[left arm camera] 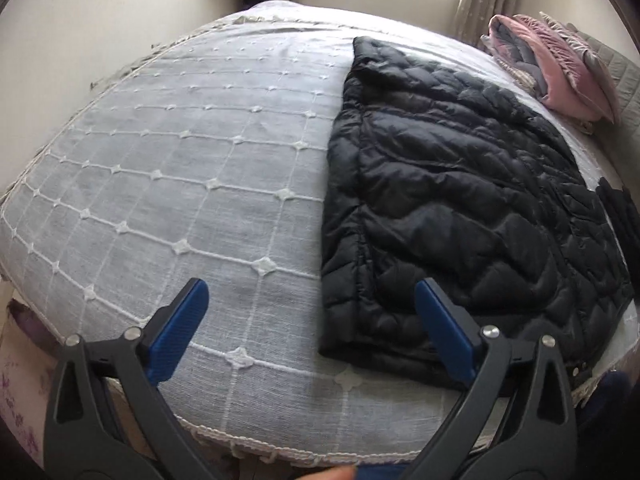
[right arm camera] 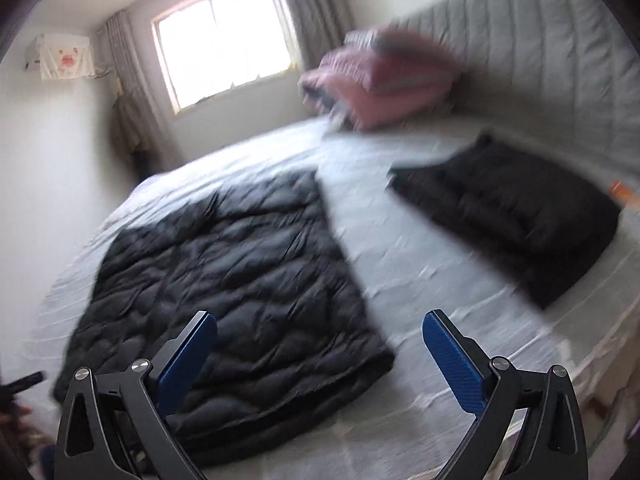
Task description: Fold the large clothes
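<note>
Jacket point(left arm camera: 460, 208) flat on bed point(left arm camera: 180, 184), long axis running away toward window. Left gripper point(left arm camera: 312, 312) spread wide, empty, near hem corner just ahead-right. Right gripper point(right arm camera: 320, 340) also wide open, empty, jacket ahead-left. Left looks nearer.

Left wrist view looked steeply down from the bed's point(left arm camera: 160, 184) near edge, close over the coverlet, facing the far wall. Right wrist view sat at the same edge, angled less steeply, facing the window point(right arm camera: 224, 40) and headboard point(right arm camera: 540, 60). Both views shared the black quilted jacket point(left arm camera: 460, 200) point(right arm camera: 224, 280) and pink pillows point(left arm camera: 560, 64) point(right arm camera: 384, 84).
</note>
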{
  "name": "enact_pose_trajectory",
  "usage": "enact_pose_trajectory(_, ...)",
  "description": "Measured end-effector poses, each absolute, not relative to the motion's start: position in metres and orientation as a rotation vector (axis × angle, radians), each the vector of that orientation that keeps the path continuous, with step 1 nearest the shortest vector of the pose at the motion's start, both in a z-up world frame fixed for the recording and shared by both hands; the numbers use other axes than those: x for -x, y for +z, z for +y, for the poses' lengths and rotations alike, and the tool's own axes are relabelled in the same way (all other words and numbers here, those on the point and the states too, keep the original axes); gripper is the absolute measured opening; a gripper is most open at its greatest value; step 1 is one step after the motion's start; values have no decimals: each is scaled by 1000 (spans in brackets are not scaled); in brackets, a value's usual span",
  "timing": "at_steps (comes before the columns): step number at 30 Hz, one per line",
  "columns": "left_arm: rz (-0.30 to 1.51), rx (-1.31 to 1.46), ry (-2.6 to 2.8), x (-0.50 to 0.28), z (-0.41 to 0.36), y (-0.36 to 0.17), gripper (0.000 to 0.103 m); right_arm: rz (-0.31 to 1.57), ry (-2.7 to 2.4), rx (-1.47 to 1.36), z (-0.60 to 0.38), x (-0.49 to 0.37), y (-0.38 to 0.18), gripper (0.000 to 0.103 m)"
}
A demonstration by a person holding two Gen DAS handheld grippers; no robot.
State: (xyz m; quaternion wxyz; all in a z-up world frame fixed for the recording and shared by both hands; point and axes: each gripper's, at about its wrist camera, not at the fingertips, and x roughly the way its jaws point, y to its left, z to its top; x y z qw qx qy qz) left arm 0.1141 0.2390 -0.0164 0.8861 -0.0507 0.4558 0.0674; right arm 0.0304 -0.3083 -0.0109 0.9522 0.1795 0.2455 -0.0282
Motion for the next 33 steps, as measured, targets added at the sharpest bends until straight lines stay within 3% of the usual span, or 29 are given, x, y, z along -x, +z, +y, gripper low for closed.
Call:
enact_pose_trajectory(3, 1030, 214, 101, -115, 250, -32, 86, 562, -25, -537, -332, -46, -34, 103)
enact_pose_trajectory(5, 1087, 267, 93, -116, 254, -45, 67, 657, -49, -610, -344, -64, -56, 103)
enact_pose_trajectory(9, 1110, 300, 61, -114, 248, -55, 56, 767, -6, -800, -364, -79, -91, 82)
enact_pose_trajectory(14, 1148, 385, -19, -118, 241, -57, 32, 790, 22, -867, -365, -86, -99, 73)
enact_pose_trajectory(18, 1152, 355, -24, -121, 233, -57, 20, 817, 84, -897, -358, -95, -106, 48)
enact_pose_trajectory(20, 1152, 366, -15, -121, 233, -58, 13, 844, 110, -923, -354, -101, -115, 44)
enact_pose_trajectory(23, 1124, 444, 12, -120, 243, -57, 10, 844, 107, -945, -354, -100, -118, 40)
enact_pose_trajectory(25, 1097, 443, 27, -118, 244, -53, 9, 844, 106, -945, -355, -100, -119, 20)
enact_pose_trajectory(27, 1069, 449, 33, -112, 245, -46, 9, 814, 120, -944, -355, -95, -115, 9)
enact_pose_trajectory(33, 993, 435, 44, -99, 243, -20, 8, 711, 140, -880, -350, -69, -81, 4)
